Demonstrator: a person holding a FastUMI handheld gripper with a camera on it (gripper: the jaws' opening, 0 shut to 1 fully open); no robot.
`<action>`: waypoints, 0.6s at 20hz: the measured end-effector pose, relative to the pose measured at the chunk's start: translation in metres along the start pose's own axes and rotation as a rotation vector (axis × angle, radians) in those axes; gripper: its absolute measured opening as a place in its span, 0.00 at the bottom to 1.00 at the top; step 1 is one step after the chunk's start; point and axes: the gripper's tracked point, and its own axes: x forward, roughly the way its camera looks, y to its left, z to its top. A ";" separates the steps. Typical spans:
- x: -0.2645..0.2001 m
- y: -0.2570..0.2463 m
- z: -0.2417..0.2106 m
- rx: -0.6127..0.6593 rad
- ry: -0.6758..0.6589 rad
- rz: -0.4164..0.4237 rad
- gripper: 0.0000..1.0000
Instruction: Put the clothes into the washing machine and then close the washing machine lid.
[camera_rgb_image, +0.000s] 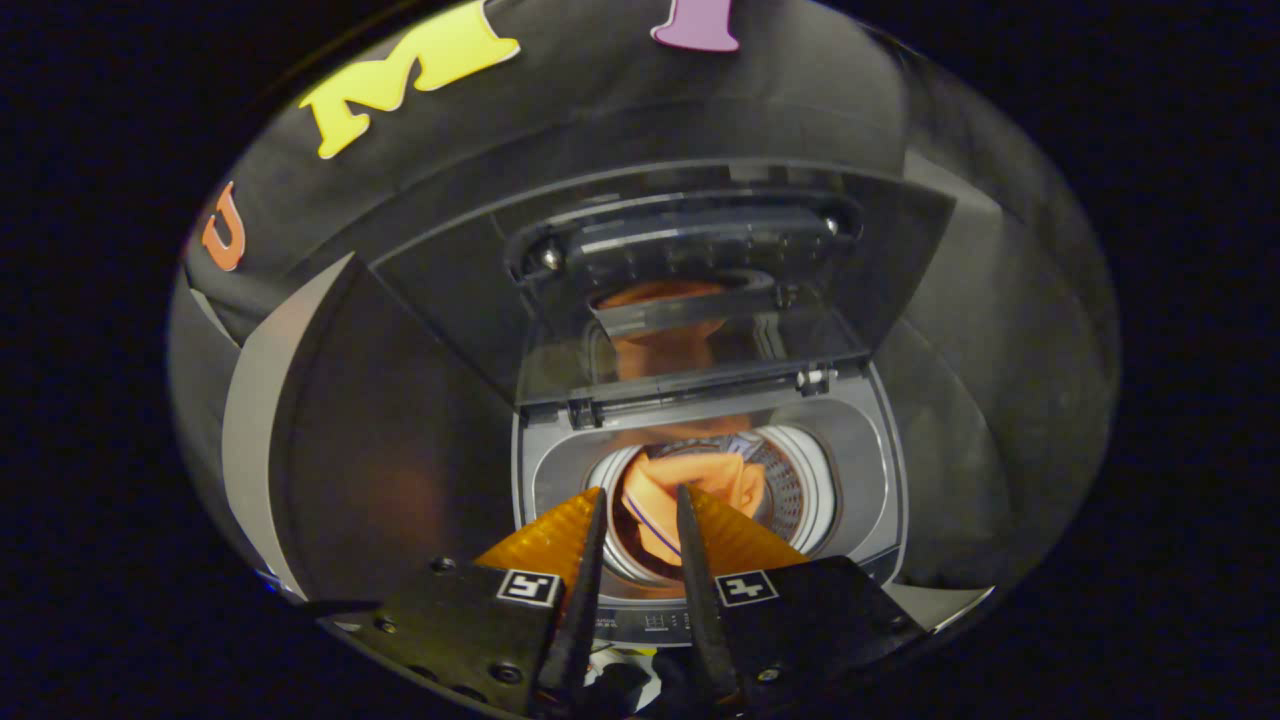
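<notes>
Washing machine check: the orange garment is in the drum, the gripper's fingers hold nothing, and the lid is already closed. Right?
Not quite. In the gripper view the lid stands open, tilted up behind the drum. The orange garment does lie in the drum, and the gripper holds nothing, its fingers slightly apart.

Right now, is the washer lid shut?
No, the lid stands raised behind the drum, where the orange cloth lies, beyond the gripper, whose fingers stand slightly apart on nothing.

Washing machine (700, 462) drum holds orange clothes (690, 480).
</notes>
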 end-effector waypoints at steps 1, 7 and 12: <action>-0.006 0.002 0.008 -0.026 -0.018 -0.004 0.44; -0.057 0.026 0.067 -0.133 -0.177 0.014 0.58; -0.082 0.036 0.125 -0.162 -0.295 0.003 0.68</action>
